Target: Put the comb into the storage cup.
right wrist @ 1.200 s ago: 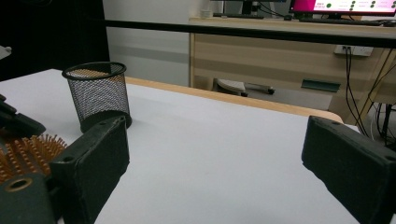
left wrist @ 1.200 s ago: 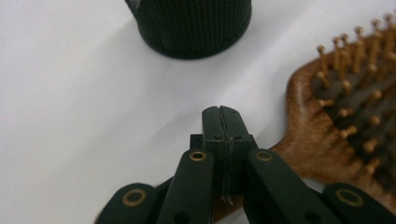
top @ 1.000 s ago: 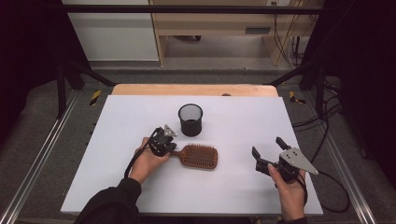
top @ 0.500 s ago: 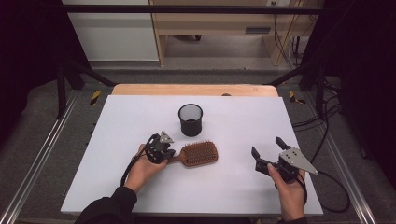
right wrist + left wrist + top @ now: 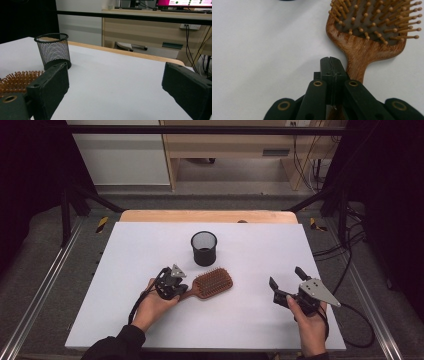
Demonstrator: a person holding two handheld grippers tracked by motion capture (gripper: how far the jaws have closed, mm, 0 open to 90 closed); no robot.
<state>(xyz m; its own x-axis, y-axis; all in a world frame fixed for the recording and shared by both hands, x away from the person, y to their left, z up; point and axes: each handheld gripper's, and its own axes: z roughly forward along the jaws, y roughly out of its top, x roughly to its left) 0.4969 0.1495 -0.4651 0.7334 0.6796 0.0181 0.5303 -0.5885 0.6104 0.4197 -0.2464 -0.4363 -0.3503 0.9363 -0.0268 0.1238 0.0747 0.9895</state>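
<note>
A wooden paddle hairbrush (image 5: 212,282) lies bristles up on the white table (image 5: 145,245), its handle pointing down-left. My left gripper (image 5: 181,290) sits over the handle end. In the left gripper view its jaws (image 5: 330,60) are pressed together, and the brush (image 5: 367,37) handle runs underneath and just right of them; whether they pinch it I cannot tell. A black mesh cup (image 5: 204,248) stands upright just behind the brush. My right gripper (image 5: 285,276) hovers at the front right, open and empty. In its view the cup (image 5: 53,51) and the brush bristles (image 5: 17,78) lie left of the gripper (image 5: 116,68).
A wooden strip (image 5: 207,216) borders the table's far edge. Metal rails (image 5: 45,280) run along both sides, and cables (image 5: 350,245) trail at the right. White tabletop stretches between the brush and the right gripper.
The left hand has drawn back toward the front edge. The brush has swung with it, so the handle now points down-left and the head sits closer to the cup. The right gripper has not moved.
</note>
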